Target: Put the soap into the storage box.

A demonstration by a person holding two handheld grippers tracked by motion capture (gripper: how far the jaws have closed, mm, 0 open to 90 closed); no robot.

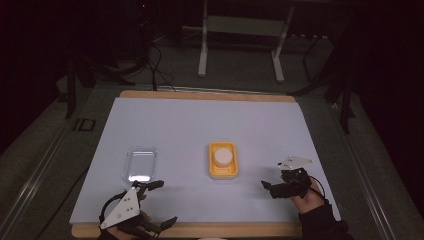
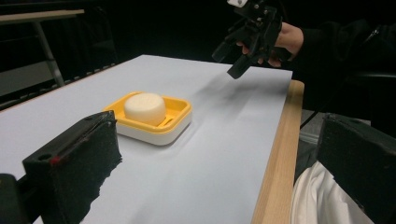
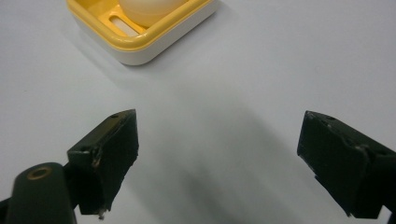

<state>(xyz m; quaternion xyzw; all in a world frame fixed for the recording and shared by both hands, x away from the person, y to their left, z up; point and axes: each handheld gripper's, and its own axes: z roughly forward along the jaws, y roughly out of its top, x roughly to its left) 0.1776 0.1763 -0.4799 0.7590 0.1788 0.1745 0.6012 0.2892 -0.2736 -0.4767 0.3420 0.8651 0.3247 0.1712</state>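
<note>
Yellow soap dish (image 1: pixel 223 160) holds round white soap (image 1: pixel 223 155) (clear lid (image 1: pixel 140 163) apart).

The pale matt sheet (image 1: pixel 200 130) covering the bench looks smooth like paper, and the bench's bare light wooden edge (image 2: pixel 275 154) shows grain. The yellow-and-white plastic soap dish (image 2: pixel 156 122) is glossy; the cream round soap bar (image 2: pixel 144 107) in it looks matt. The clear plastic lid (image 1: pixel 140 163) shines. The grippers' black pads (image 3: pixel 112 154) look rough and foam-like.
</note>
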